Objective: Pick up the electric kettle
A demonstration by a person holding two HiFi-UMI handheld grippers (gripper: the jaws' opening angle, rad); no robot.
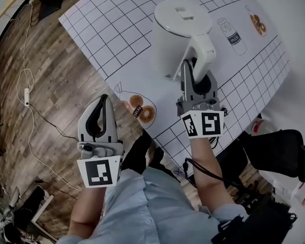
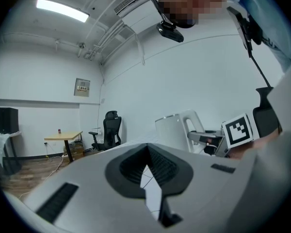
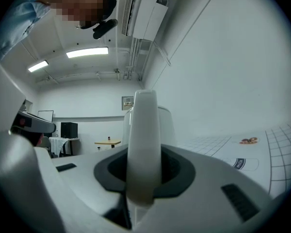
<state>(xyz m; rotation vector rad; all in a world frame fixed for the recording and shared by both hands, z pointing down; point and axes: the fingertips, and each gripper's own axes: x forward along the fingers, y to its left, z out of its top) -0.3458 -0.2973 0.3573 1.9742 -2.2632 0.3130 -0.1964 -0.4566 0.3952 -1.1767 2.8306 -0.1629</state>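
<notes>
A white electric kettle (image 1: 179, 32) stands upright on the grid-printed table (image 1: 117, 24). Its handle (image 1: 204, 49) faces me, and my right gripper (image 1: 194, 70) is shut on that handle, one jaw on each side. In the right gripper view the handle (image 3: 143, 144) runs upright between the dark pads (image 3: 114, 171), with the kettle body (image 3: 168, 125) behind. My left gripper (image 1: 105, 100) hovers over the table's near edge, left of the kettle, shut and holding nothing. The left gripper view shows its jaws (image 2: 147, 152) meeting at the tip, with the kettle (image 2: 174, 130) to the right.
The mat carries printed pictures: a milk bottle (image 1: 233, 34), a donut (image 1: 257, 24) and a bread bag (image 1: 142, 110). A power strip and cables (image 1: 25, 93) lie on the wood floor at left. A black chair (image 1: 279, 151) stands at right.
</notes>
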